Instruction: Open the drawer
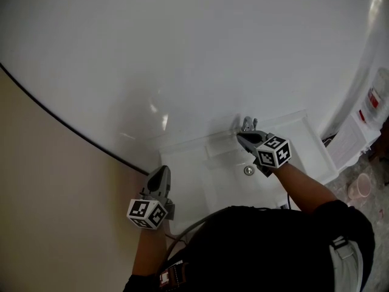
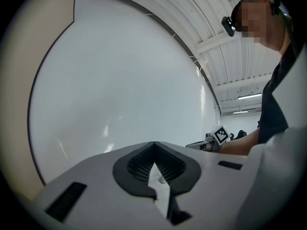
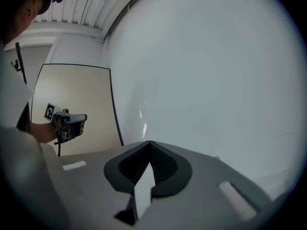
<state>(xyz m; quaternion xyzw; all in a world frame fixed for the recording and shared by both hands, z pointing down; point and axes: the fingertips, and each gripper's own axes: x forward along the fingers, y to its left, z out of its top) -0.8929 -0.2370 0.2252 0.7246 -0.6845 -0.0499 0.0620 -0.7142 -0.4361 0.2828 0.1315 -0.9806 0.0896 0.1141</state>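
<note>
In the head view a white basin-like unit (image 1: 292, 132) stands against a glossy white wall (image 1: 182, 53). It has a round drain (image 1: 248, 170) and a metal fitting (image 1: 248, 125) at its back edge. I cannot make out a drawer front or handle. My right gripper (image 1: 240, 137) is shut and empty, its tip just below the metal fitting. My left gripper (image 1: 163, 170) is at the unit's left edge, jaws together with nothing held. Both gripper views face the white wall, with the left gripper (image 2: 153, 145) and right gripper (image 3: 149, 143) each shut.
A beige wall panel (image 1: 42, 181) with a dark border lies to the left. At the right are a white container with a red label (image 1: 371, 102) and a pink cup (image 1: 360, 187) on the floor. A grey cable (image 1: 182, 233) runs by my body.
</note>
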